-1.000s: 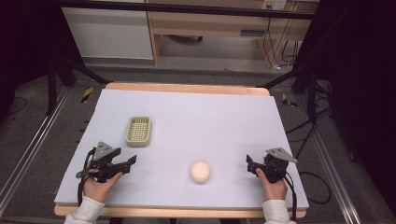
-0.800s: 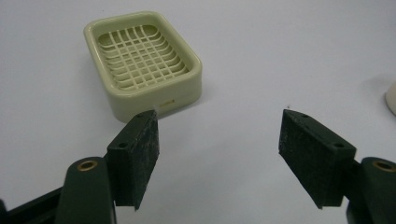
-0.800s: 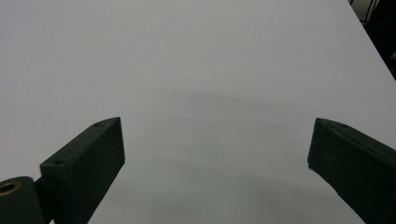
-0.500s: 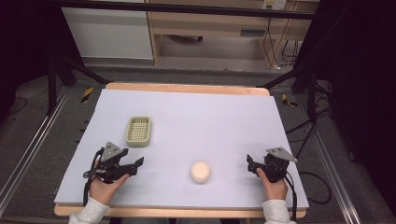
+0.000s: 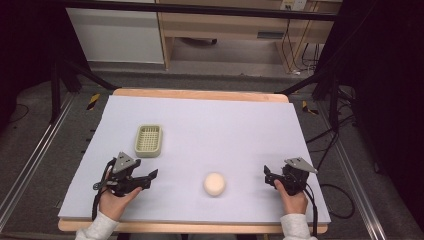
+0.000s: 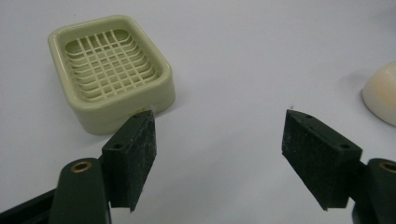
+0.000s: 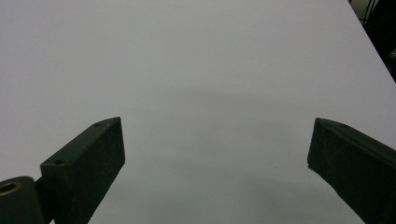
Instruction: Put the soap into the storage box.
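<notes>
A pale green soap dish (image 5: pixel 148 140) with a grid floor lies on the left half of the table. In the left gripper view the soap dish (image 6: pixel 109 70) stands just beyond the left jaw. A round cream soap bar (image 5: pixel 214 183) rests near the front middle, and its edge (image 6: pixel 380 93) shows at the far right of the left gripper view. My left gripper (image 5: pixel 150 176) sits low at the front left, pointing right; its jaws have just been opening, with nothing between them (image 6: pixel 219 135). My right gripper (image 5: pixel 267 175) is open at the front right, over bare sheet (image 7: pixel 217 140).
A pale lilac sheet (image 5: pixel 225 125) covers the wooden table (image 5: pixel 200 94). Black frame legs and cables stand on the floor at both sides, and a cabinet stands behind the table. Each gripper trails a cable over the front edge.
The left gripper has edged a little to the right and its jaws stand wider apart. The right gripper, the soap and the dish have not moved.
</notes>
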Demonstrator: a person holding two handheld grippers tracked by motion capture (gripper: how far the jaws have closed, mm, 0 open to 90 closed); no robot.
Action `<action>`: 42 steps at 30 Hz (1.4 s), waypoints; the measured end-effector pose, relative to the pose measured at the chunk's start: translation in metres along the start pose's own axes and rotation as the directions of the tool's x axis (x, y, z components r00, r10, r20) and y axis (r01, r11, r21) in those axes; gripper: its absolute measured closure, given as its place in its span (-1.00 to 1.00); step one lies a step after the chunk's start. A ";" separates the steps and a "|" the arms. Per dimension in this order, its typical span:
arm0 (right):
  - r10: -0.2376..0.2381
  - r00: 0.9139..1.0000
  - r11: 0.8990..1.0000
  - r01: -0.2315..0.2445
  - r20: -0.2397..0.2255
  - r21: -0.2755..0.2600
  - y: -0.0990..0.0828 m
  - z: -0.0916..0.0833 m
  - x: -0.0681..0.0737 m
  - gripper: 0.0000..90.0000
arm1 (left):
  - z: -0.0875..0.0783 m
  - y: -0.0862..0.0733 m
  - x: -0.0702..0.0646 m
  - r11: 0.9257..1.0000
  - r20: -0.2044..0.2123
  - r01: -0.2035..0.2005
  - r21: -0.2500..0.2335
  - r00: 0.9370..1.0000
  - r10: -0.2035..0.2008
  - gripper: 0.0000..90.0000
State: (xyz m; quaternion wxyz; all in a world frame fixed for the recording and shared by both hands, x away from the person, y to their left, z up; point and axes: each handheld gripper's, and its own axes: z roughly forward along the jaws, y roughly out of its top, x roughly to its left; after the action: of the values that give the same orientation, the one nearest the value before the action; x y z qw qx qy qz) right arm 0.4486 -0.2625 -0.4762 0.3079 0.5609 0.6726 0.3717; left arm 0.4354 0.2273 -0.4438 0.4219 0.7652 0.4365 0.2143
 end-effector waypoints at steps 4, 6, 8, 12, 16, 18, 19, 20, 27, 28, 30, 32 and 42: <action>0.002 1.000 1.000 -0.002 0.000 0.000 0.000 0.000 0.000 -0.90 | 0.002 0.001 -0.003 1.000 0.011 -0.004 0.003 1.000 0.004 -0.43; 0.001 1.000 1.000 -0.001 0.001 0.000 0.000 0.000 0.000 -0.90 | 0.003 0.002 -0.004 1.000 0.014 -0.009 0.008 1.000 0.009 -0.43; 0.004 1.000 1.000 -0.004 0.000 0.000 0.000 0.000 0.000 -0.90 | 0.004 0.003 -0.006 1.000 0.019 -0.012 0.008 1.000 0.012 -0.43; 0.003 1.000 1.000 -0.003 -0.003 0.002 0.000 0.001 0.000 -0.90 | 0.005 0.005 -0.008 1.000 0.025 -0.020 0.009 0.999 0.020 -0.43; 0.002 1.000 1.000 -0.002 -0.004 0.002 0.000 0.001 0.000 -0.90 | 0.006 0.007 -0.010 1.000 0.028 -0.025 0.007 0.999 0.025 -0.43; 0.002 1.000 1.000 -0.002 -0.004 0.000 0.000 0.001 0.000 -0.90 | 0.005 0.008 -0.011 1.000 0.030 -0.029 0.007 0.999 0.029 -0.43; 0.008 1.000 1.000 -0.008 -0.005 -0.002 0.000 0.000 0.000 -0.90 | 0.006 0.009 -0.012 1.000 0.033 -0.027 0.004 0.999 0.027 -0.43; 0.009 1.000 1.000 -0.009 -0.006 -0.002 0.000 0.000 0.000 -0.90 | 0.006 0.010 -0.014 1.000 0.034 -0.030 0.004 0.999 0.030 -0.43; 0.011 1.000 1.000 -0.011 -0.008 -0.003 0.000 0.000 0.000 -0.90 | 0.009 0.011 -0.018 0.999 0.047 -0.038 0.009 0.998 0.038 -0.43; 0.011 1.000 1.000 -0.011 -0.010 -0.001 0.000 0.000 0.000 -0.90 | 0.009 0.011 -0.019 0.999 0.050 -0.047 0.014 0.998 0.046 -0.43; 0.009 1.000 1.000 -0.009 -0.010 -0.002 0.000 0.001 0.000 -0.90 | 0.010 0.012 -0.021 0.999 0.054 -0.047 0.015 0.997 0.046 -0.44; 0.012 1.000 1.000 -0.012 -0.011 -0.001 0.000 0.000 0.000 -0.90 | 0.011 0.012 -0.021 0.999 0.053 -0.048 0.013 0.997 0.047 -0.44; 0.012 1.000 1.000 -0.012 -0.012 -0.001 0.000 0.000 0.000 -0.90 | 0.017 0.018 -0.031 0.996 0.077 -0.081 0.027 0.994 0.079 -0.45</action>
State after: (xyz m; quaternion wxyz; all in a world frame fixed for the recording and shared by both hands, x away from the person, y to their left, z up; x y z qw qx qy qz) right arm 0.4487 -0.2621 -0.4758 0.3018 0.5625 0.6710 0.3772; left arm 0.4397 0.1887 -0.4368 0.4177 0.7959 0.3923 0.1955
